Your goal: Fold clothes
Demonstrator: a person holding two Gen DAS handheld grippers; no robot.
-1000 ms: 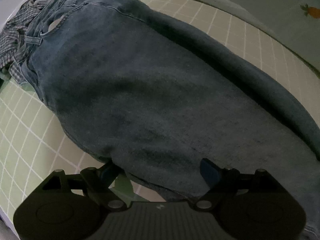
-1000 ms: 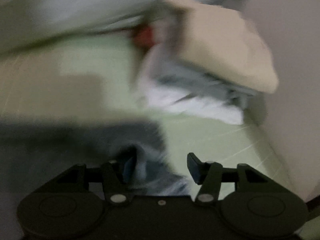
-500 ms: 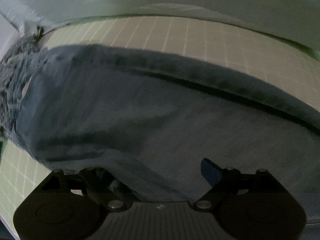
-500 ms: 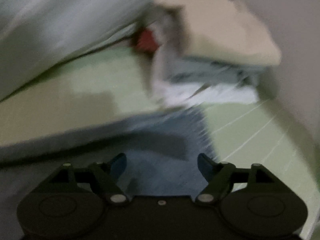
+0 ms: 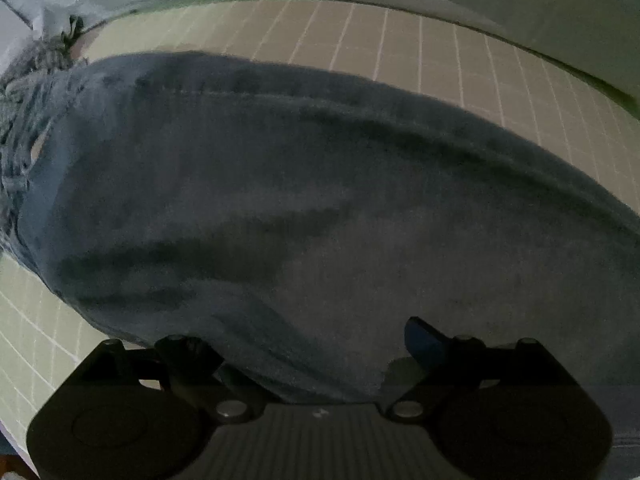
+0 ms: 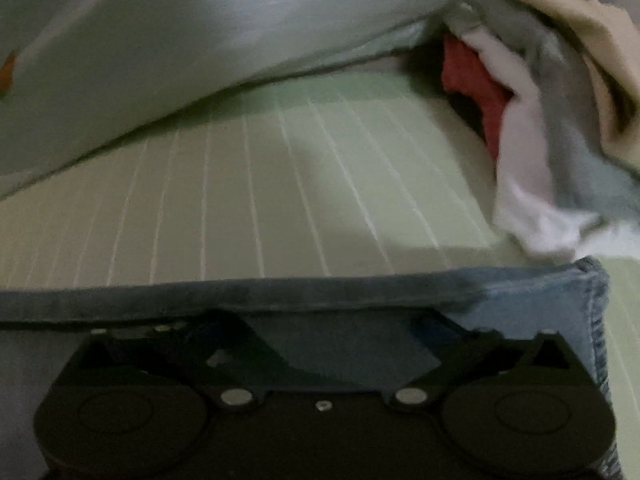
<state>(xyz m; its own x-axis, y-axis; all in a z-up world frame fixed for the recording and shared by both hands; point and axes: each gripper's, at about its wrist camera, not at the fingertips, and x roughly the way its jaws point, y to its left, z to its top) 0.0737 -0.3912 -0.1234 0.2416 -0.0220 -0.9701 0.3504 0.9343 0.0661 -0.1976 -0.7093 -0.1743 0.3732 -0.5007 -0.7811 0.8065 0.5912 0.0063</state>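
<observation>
Dim light, pale green grid-lined sheet (image 5: 420, 40), light blue quilt (image 6: 200, 32) behind

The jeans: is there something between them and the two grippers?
Nothing visible. The jeans already lie across the open left gripper, whose left finger is hidden under the denim. In the right view the hem end of the jeans drapes over the right gripper, also with jaws spread.

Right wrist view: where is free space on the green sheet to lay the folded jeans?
Free: the green lined sheet between the blue denim jeans edge and the pale blanket. Crowded: the right side, where a mixed pile of clothes sits.
</observation>
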